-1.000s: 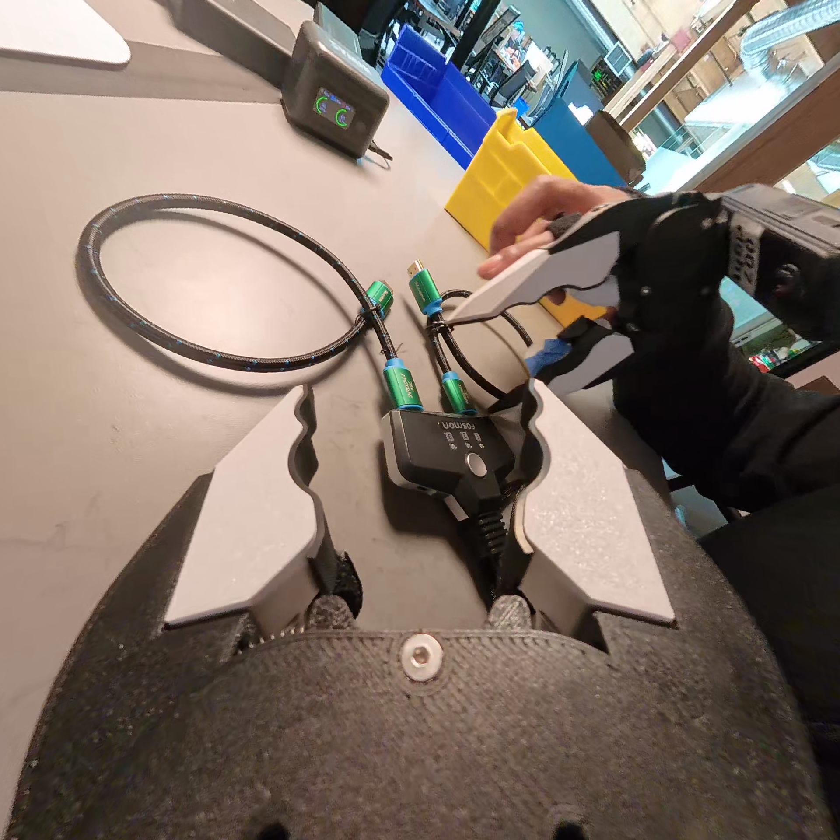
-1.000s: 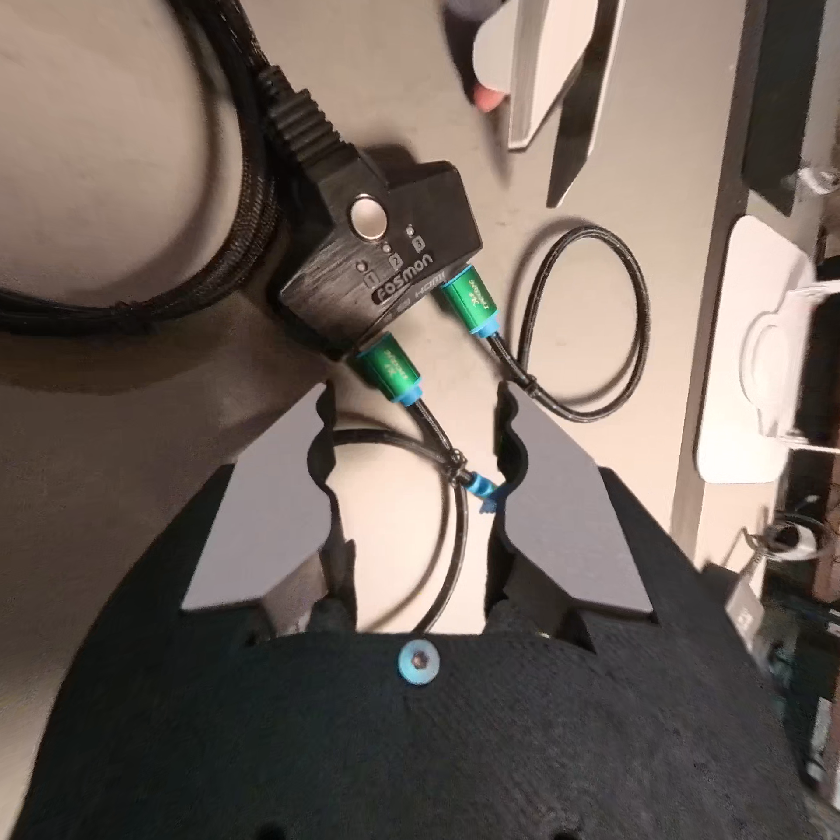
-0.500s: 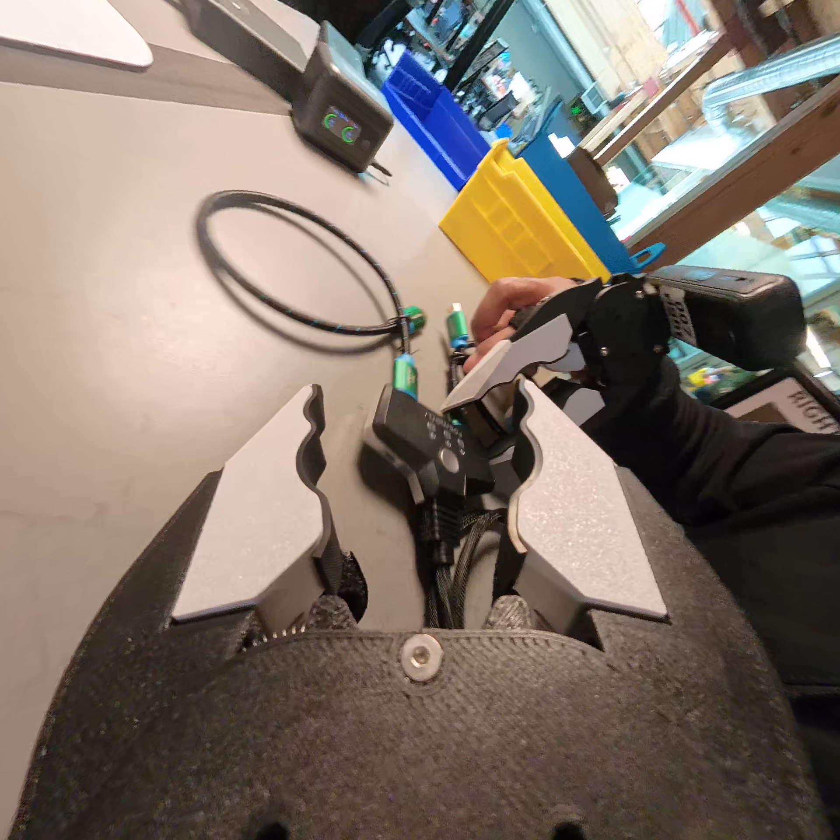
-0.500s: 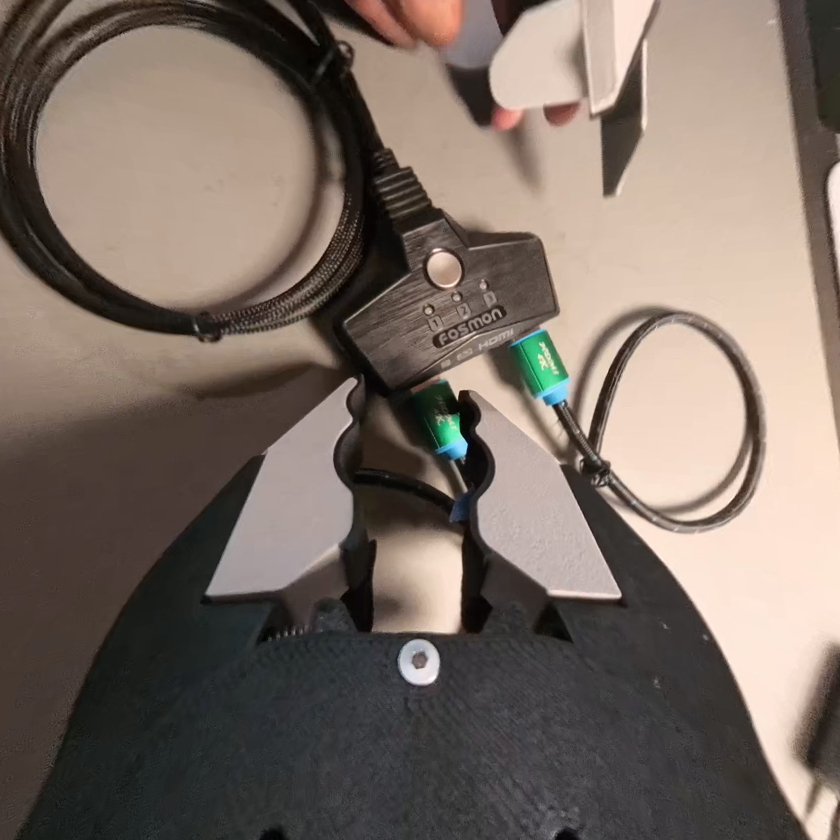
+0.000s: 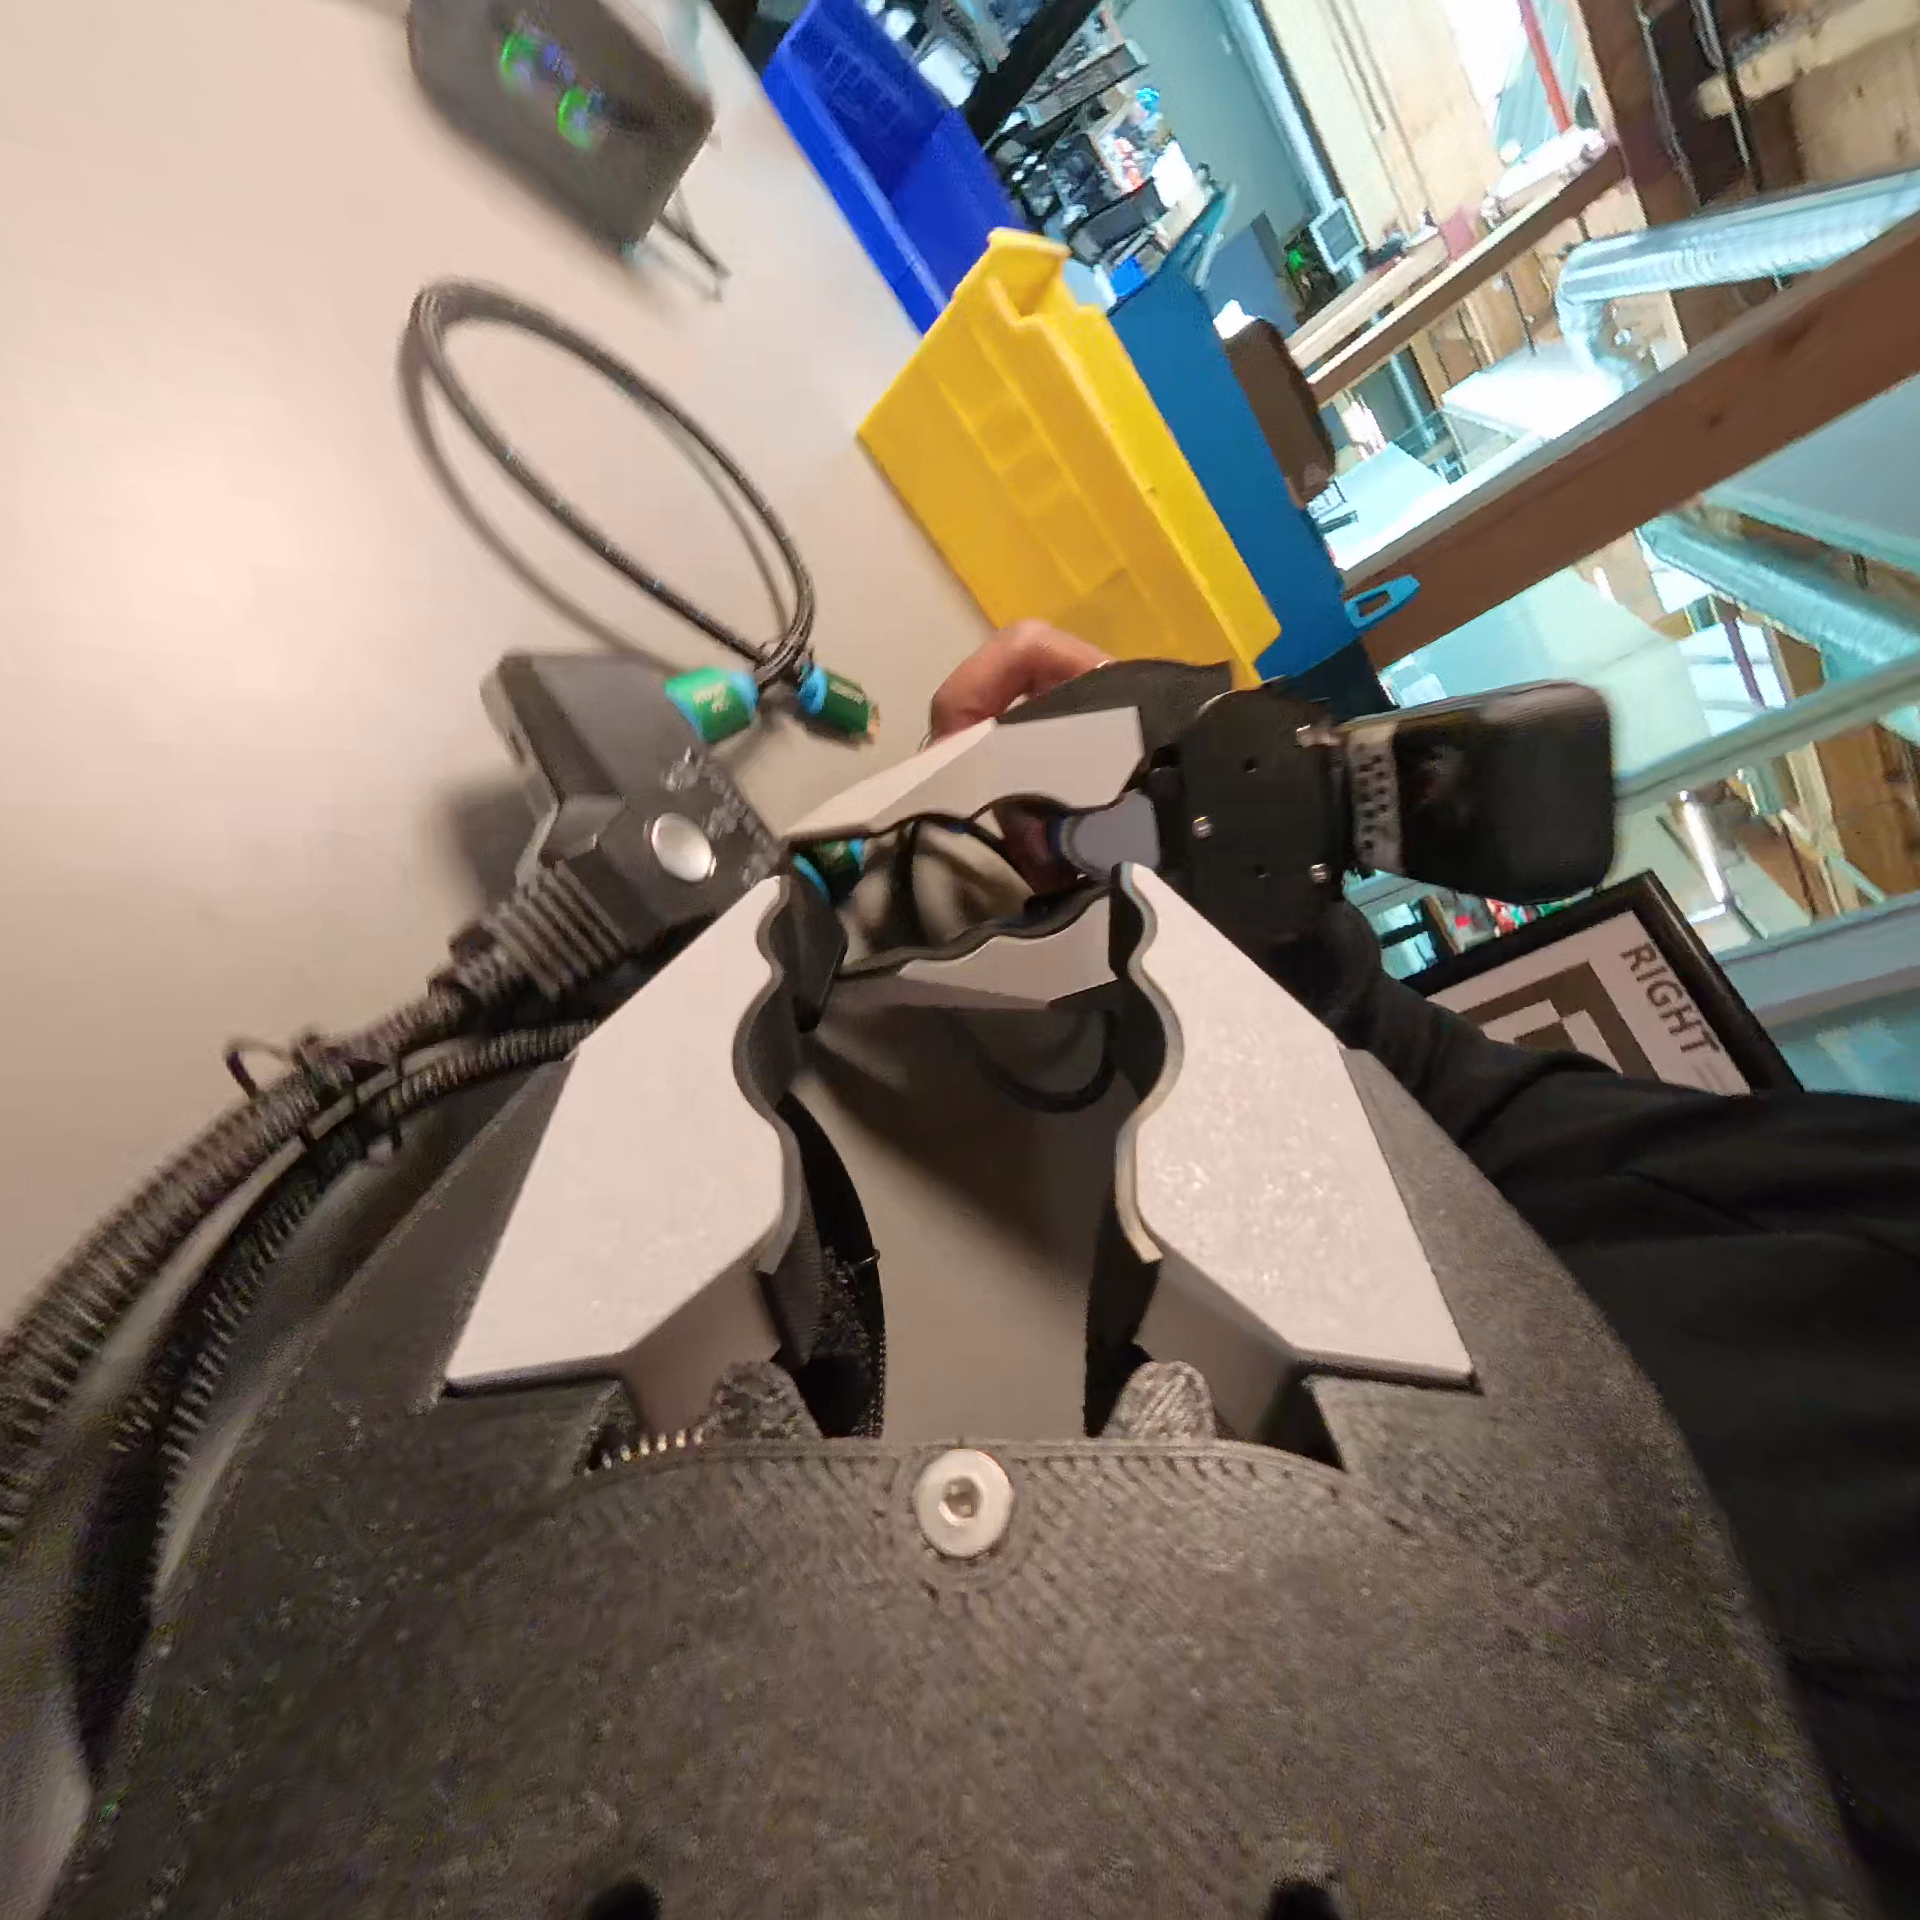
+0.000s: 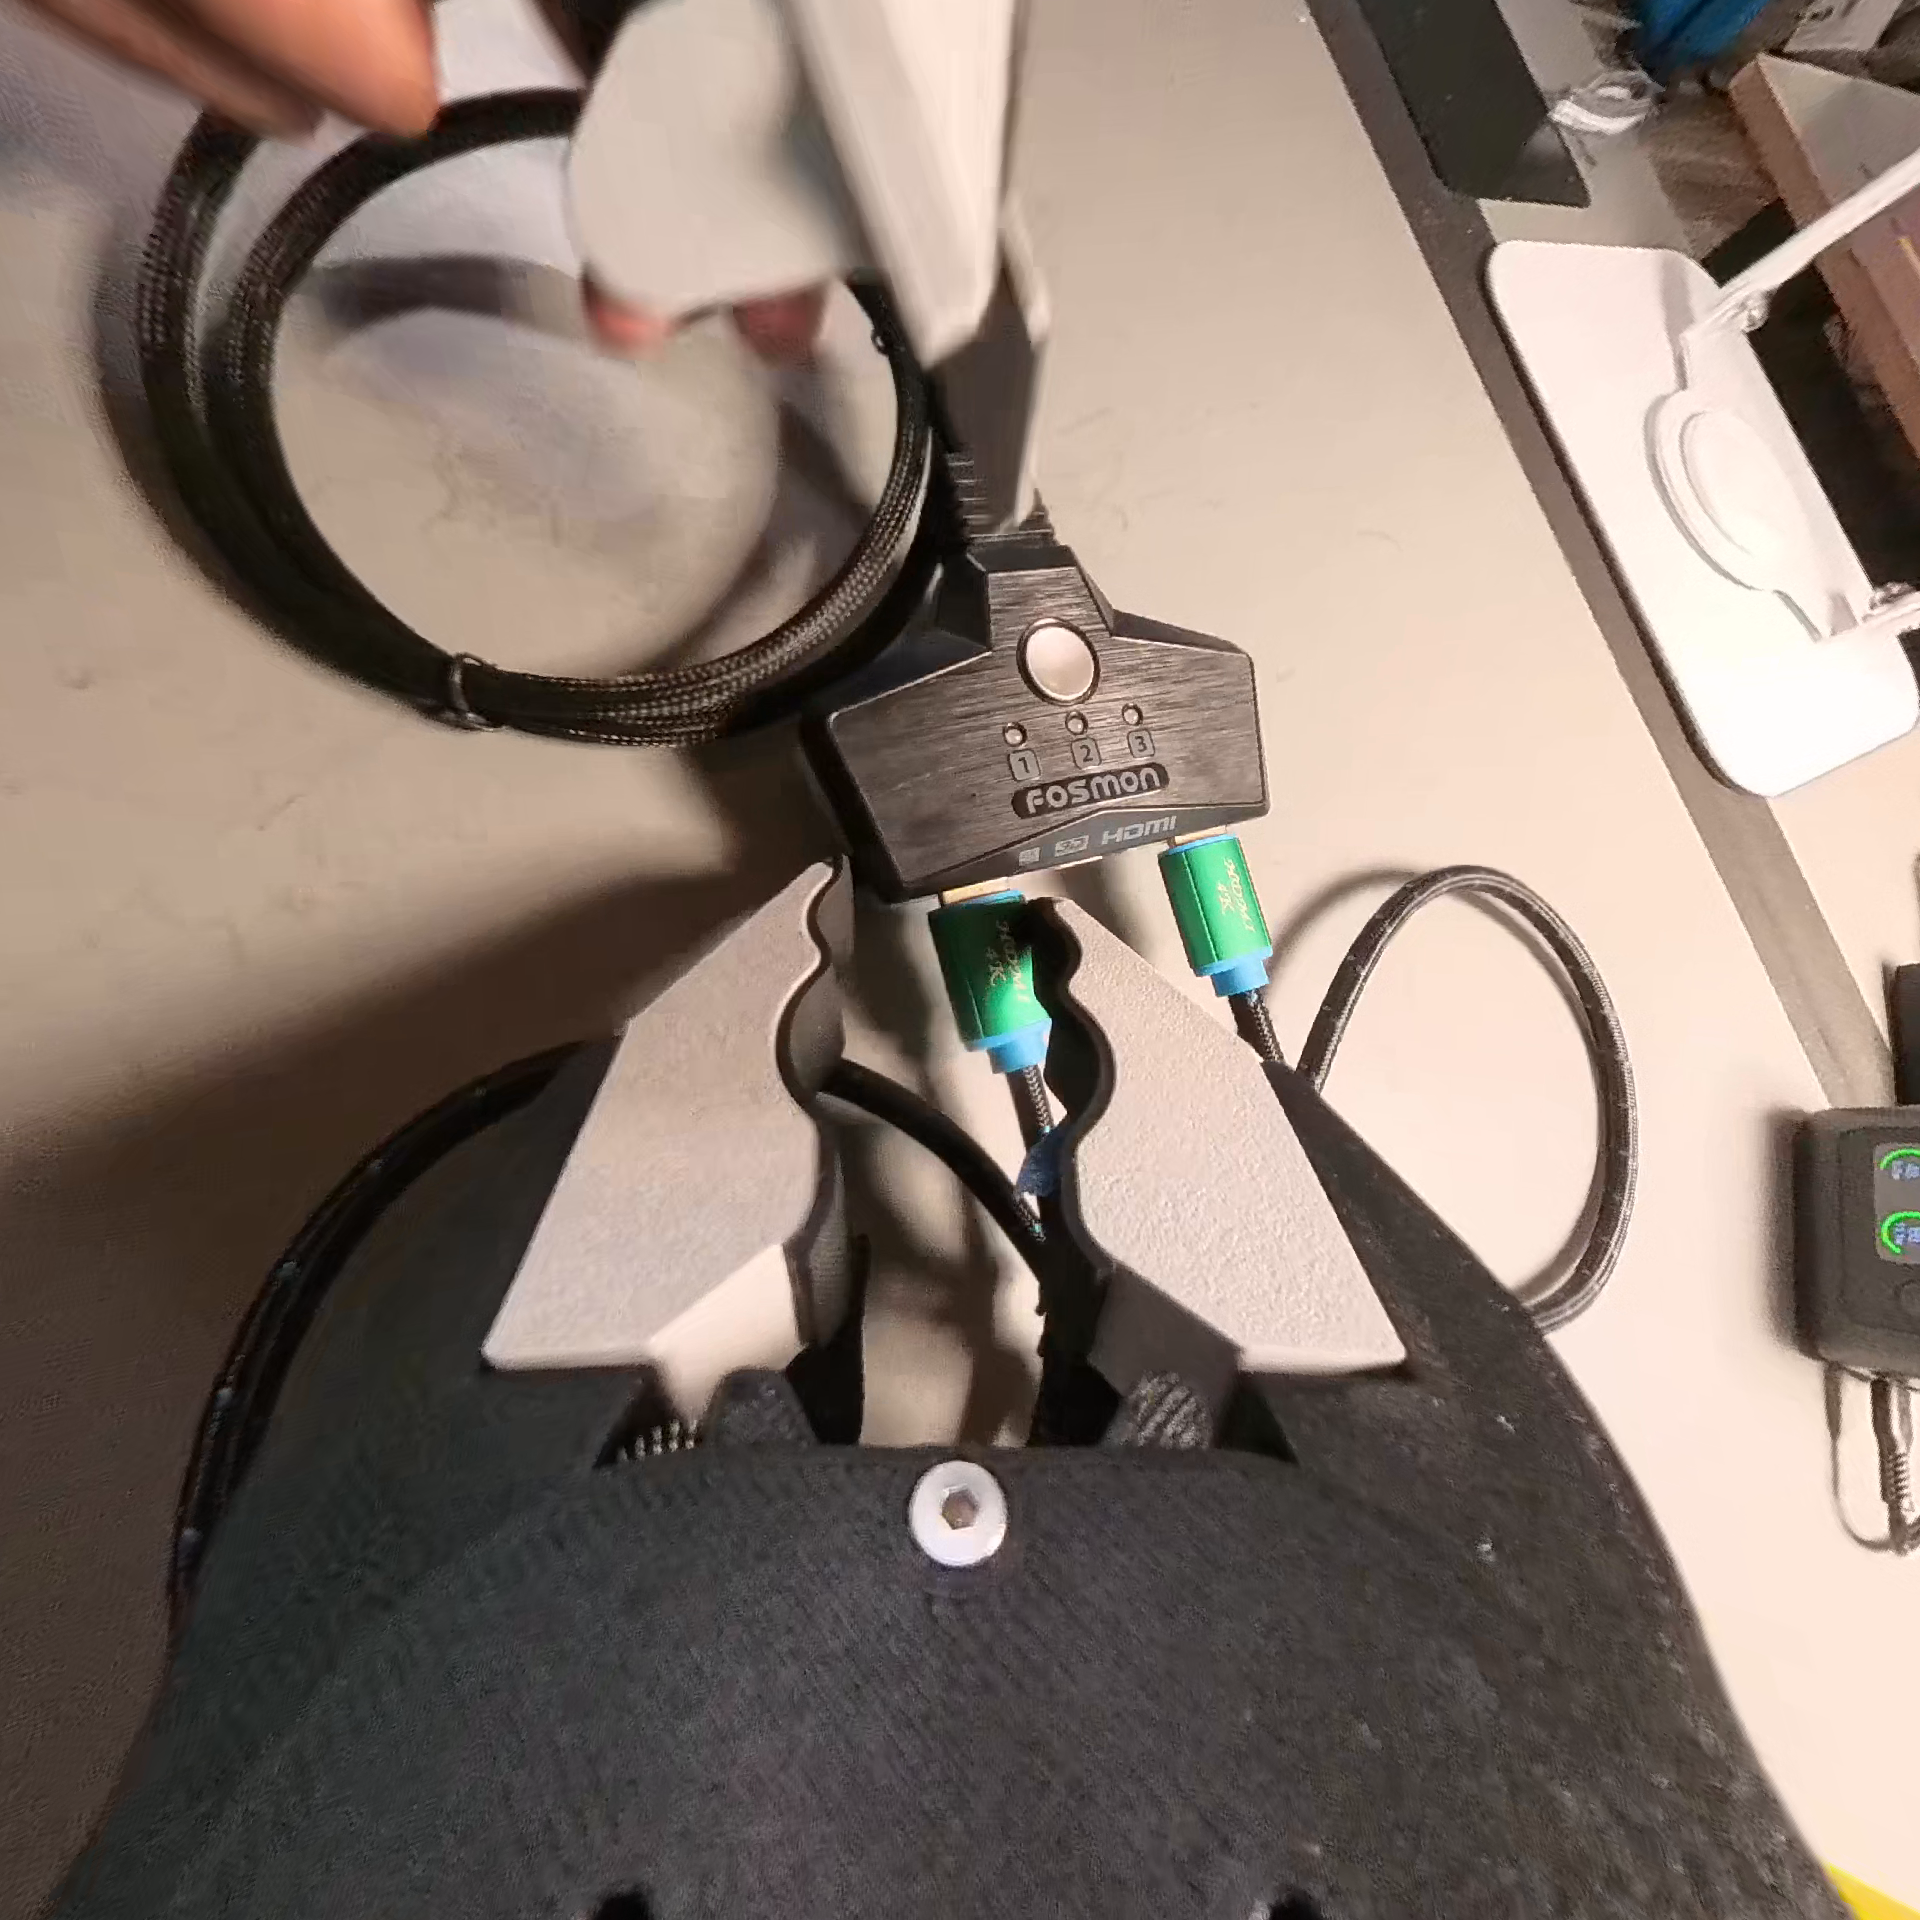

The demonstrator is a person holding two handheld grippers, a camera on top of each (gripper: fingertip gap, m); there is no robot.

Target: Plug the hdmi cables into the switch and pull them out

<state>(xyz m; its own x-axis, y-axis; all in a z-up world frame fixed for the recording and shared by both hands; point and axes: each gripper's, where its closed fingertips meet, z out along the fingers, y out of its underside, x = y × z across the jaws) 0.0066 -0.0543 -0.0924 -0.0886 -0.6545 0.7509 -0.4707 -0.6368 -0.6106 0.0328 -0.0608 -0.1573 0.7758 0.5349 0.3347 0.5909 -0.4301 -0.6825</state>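
Between the right gripper's parted fingers lies a green plug, seemingly ungripped; left gripper open.

Beige table, HDMI switch, cables

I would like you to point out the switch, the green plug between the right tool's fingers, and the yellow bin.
switch (image 6: 1049, 774): right wrist view, black top face.
green plug (image 6: 987, 966): right wrist view, green shell.
yellow bin (image 5: 1060, 488): left wrist view, side wall.

We note: yellow bin beside blue bin | grey power pack | white stand at table edge.
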